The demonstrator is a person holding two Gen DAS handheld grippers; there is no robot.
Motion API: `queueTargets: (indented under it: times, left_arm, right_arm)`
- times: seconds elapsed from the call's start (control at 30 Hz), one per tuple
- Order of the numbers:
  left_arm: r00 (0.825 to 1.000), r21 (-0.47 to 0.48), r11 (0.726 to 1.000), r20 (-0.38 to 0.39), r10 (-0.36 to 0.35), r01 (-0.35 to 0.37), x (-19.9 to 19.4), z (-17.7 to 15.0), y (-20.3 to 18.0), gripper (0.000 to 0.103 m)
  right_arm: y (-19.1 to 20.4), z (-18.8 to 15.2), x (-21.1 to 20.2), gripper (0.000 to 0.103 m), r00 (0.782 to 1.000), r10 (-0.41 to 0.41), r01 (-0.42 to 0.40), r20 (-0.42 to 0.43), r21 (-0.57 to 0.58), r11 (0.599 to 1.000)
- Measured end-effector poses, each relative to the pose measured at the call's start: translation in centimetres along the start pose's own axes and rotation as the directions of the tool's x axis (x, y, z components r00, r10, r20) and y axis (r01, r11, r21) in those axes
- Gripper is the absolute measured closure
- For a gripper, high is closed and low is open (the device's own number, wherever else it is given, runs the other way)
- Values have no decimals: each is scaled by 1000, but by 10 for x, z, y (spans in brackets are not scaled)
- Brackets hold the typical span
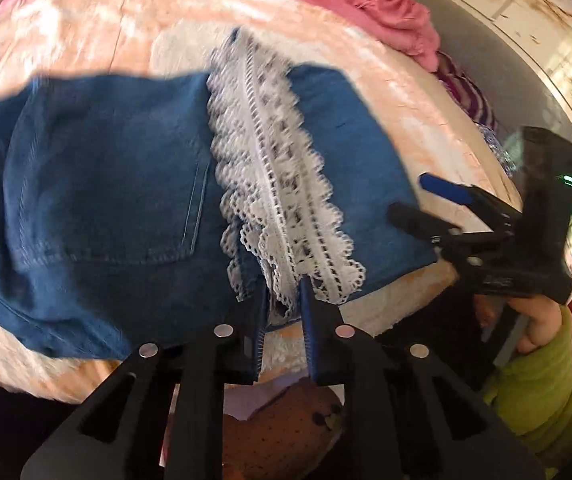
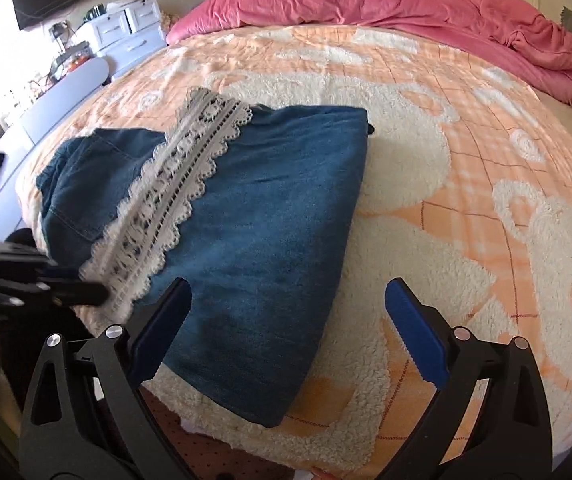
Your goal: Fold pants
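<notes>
Denim pants [image 1: 98, 168] lace edge pinched in left jaws; right jaws spread over bed [image 2: 465, 184].

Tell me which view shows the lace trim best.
The right wrist view: the lace trim runs nearly whole and fairly sharp across the blue pants. The left wrist view shows it closer but blurred.
</notes>
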State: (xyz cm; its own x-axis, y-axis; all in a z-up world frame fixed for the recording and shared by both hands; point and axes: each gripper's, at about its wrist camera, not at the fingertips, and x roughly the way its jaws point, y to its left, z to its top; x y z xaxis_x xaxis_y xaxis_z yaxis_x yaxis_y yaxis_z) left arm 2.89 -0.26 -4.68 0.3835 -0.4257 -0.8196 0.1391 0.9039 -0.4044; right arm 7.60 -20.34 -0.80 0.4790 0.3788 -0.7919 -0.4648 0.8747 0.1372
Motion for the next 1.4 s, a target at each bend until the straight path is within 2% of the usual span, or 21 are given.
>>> queueTargets:
  times: [0.1, 0.17, 0.23, 0.33, 0.43, 0.63, 0.67, 0.7, 0.77, 0.97, 1.03, 1.23, 1.4]
  left_arm:
    - [1000, 16, 1000, 12, 10, -11, -1, 2, -2, 82]
    - [1000, 16, 1000, 16, 16, -17, 0, 3, -3, 81]
    - [1000, 21, 1000, 18, 21, -22, 1, 4, -4, 80]
    - [999, 26, 999, 22, 27, -27, 0, 4, -6, 79]
    - [1000, 24, 999, 20, 22, -23, 0, 4, -6, 78]
    - [1000, 19, 1000, 17, 18, -18, 2, 6, -7, 76]
    - [1000, 20, 1000, 19, 18, -18, 1, 5, -6, 73]
    - [999, 19, 1000, 25, 24, -24, -3, 5, -6, 66]
    - [999, 18, 999, 39, 32, -32, -8, 4, -4, 61]
    - [997, 28, 999, 62, 44, -46, -21, 4, -1, 60]
    - [996, 30, 998, 75, 57, -59, -25, 5, -3, 56]
    - [990, 44, 995, 115, 84, -89, -42, 7, -6, 46]
    - [981, 64, 990, 156, 114, -125, -57, 6, -8, 34]
  right_arm:
    - [1, 2, -16, 16, 996, 47, -47, 71, 2, 999]
    - [4, 5, -20, 24, 994, 68, -67, 86, -11, 998]
    - [9, 5, -17, 39, 993, 92, -89, 69, -37, 995]
    - [16, 1, -5, 46, 996, 86, -85, 17, -77, 993]
    - [18, -6, 17, 46, 997, 25, -32, -67, -107, 994]
    - [16, -10, 19, 46, 998, 23, -29, -62, -107, 994]
    - [16, -10, 17, 46, 998, 28, -33, -55, -101, 994]
    - [14, -9, 12, 44, 998, 38, -41, -41, -91, 995]
    - [11, -6, 2, 35, 999, 44, -44, -13, -62, 997]
    - [3, -2, -17, 30, 999, 21, -21, 44, -3, 1000]
    - [2, -2, -21, 23, 999, 22, -23, 46, 11, 1000]
    - [6, -1, -29, 12, 998, -7, 5, 60, 31, 999]
    - [12, 4, -38, 9, 996, -22, 19, 88, 41, 999]
